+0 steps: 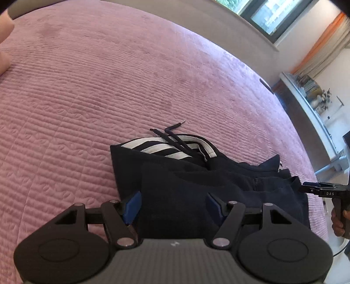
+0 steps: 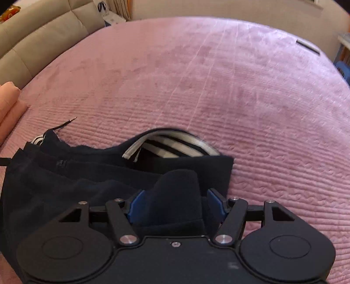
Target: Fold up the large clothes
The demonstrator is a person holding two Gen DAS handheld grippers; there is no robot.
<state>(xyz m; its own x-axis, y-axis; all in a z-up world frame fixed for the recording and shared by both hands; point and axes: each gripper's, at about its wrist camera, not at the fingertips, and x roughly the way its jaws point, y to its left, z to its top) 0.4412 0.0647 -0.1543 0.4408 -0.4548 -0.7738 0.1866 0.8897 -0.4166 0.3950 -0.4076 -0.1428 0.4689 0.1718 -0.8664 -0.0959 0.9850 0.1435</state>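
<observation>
A dark navy garment (image 1: 196,181) with white stripes and black drawstrings (image 1: 168,133) lies folded in layers on the pink bedspread (image 1: 109,87). My left gripper (image 1: 172,207) is open, its blue pads wide apart on either side of the garment's near edge. In the right wrist view the same garment (image 2: 87,174) lies bunched, with a zipper (image 2: 62,162) showing. My right gripper (image 2: 175,207) is open, with a raised fold of dark cloth (image 2: 177,196) between its pads. The right gripper also shows at the right edge of the left wrist view (image 1: 306,188).
The pink quilted bedspread (image 2: 240,87) spreads wide beyond the garment. A grey padded headboard (image 2: 32,39) stands at the far left. A window (image 1: 273,15) and a white shelf (image 1: 317,104) with small items stand beyond the bed's right edge. A peach pillow (image 2: 8,102) lies at the left.
</observation>
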